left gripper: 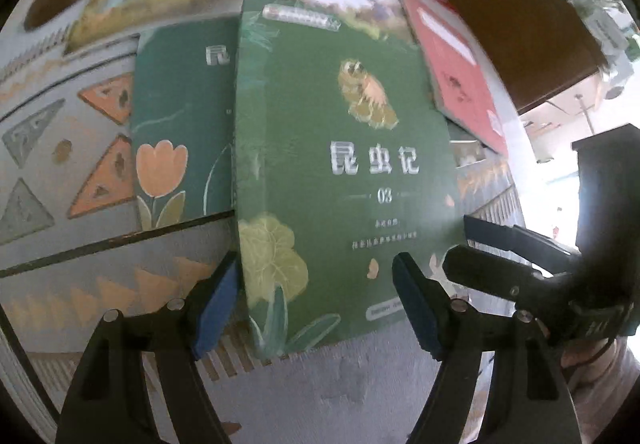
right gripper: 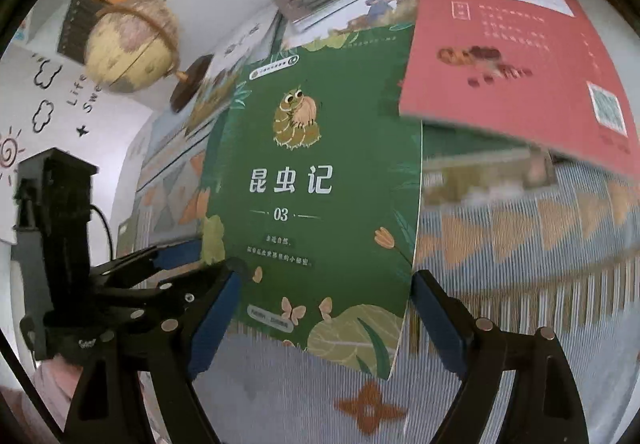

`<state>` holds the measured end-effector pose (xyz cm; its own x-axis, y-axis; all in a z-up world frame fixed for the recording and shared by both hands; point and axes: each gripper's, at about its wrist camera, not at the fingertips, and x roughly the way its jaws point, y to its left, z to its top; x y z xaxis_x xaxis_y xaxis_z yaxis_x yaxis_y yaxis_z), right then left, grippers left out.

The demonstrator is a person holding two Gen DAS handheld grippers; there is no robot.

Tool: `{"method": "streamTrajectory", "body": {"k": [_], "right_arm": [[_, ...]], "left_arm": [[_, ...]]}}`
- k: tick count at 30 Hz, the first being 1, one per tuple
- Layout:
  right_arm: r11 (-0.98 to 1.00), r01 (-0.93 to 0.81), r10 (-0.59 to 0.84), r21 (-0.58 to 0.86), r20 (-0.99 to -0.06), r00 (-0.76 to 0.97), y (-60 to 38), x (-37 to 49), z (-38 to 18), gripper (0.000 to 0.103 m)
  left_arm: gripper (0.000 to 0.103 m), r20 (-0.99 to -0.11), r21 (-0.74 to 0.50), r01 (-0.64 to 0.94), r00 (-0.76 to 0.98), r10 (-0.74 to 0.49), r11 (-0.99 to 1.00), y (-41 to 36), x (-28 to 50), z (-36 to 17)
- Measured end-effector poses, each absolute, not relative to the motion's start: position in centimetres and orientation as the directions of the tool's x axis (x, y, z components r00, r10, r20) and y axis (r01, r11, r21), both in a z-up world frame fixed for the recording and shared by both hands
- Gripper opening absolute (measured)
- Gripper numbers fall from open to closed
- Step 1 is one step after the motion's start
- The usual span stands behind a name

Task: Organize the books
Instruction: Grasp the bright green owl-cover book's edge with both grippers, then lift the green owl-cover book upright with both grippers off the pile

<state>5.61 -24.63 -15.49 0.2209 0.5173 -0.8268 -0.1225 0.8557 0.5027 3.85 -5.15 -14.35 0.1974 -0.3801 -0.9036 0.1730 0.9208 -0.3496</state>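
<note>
1. At the far left of the left wrist view, a pale patterned cloth with orange and grey triangles [left gripper: 60, 148] covers the table. A dark green paperback with an orange tulip on its cover [left gripper: 180, 132] lies flat on it, its right part hidden under the next book.
2. Just to its right is the thin green paperback marked 03 with a cartoon insect on the cover [left gripper: 340, 164]. It lies on top of the tulip book and over the edge of others, its near end reaching toward the cameras.
3. The left gripper [left gripper: 316, 304] stands spread. Its left blue pad is at the book's left edge and its right pad is over the cover near the lower right corner. I cannot tell whether either pad touches the cover.
4. Further right, a salmon-red thin paperback lying back cover up [right gripper: 520, 56] rests tilted on the pile, its near edge lifted off the cloth.
5. The right gripper [right gripper: 320, 320] is also spread, its pads on either side of the green book's near end. The right pad is just beside the book's right edge, and no pinch is visible.
6. Handling, as a judgement: the green book looks light and slim, with a soft glossy cover that will bend and may slide on the book below. The spine edge is stiffest, so a grip there or across the near short edge should hold best. A one-corner pinch would let it droop or fan open.
</note>
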Motion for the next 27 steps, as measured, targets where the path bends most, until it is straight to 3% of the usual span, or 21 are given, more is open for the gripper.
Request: {"method": "streamTrajectory", "body": {"k": [10, 15, 19, 21, 23, 25, 27], "right_arm": [[0.785, -0.136, 0.615, 0.605, -0.732, 0.293, -26.0, 6.3, -16.0, 0.087], [0.733, -0.081, 0.662, 0.675, -0.681, 0.313, -27.2, 6.4, -16.1, 0.084], [0.650, -0.101, 0.735, 0.753, -0.588, 0.338, -28.7, 5.4, -14.6, 0.046], [0.596, -0.102, 0.783, 0.797, -0.548, 0.294, -28.7, 5.2, -14.6, 0.043], [0.644, -0.113, 0.754, 0.757, -0.604, 0.258, -28.0, 5.2, -15.0, 0.040], [0.633, -0.094, 0.764, 0.768, -0.601, 0.236, -27.9, 5.1, -15.7, 0.040], [0.602, -0.078, 0.785, 0.795, -0.571, 0.241, -28.1, 5.0, -16.0, 0.040]], "left_arm": [[0.074, -0.856, -0.457, 0.060, 0.242, -0.457, 0.887, -3.1, 5.3, -14.6], [0.062, -0.876, -0.407, 0.066, 0.257, -0.409, 0.911, -3.4, 5.0, -14.1], [0.052, -0.862, -0.422, 0.036, 0.295, -0.413, 0.906, -1.5, 4.5, -13.0], [0.052, -0.855, -0.433, 0.040, 0.298, -0.425, 0.900, -1.1, 4.2, -12.6], [0.052, -0.861, -0.413, 0.053, 0.302, -0.409, 0.909, -1.0, 3.7, -12.4], [0.052, -0.869, -0.401, 0.045, 0.296, -0.396, 0.915, -0.8, 3.4, -12.8], [0.045, -0.884, -0.387, 0.027, 0.273, -0.379, 0.922, -0.8, 3.3, -13.6]]}}
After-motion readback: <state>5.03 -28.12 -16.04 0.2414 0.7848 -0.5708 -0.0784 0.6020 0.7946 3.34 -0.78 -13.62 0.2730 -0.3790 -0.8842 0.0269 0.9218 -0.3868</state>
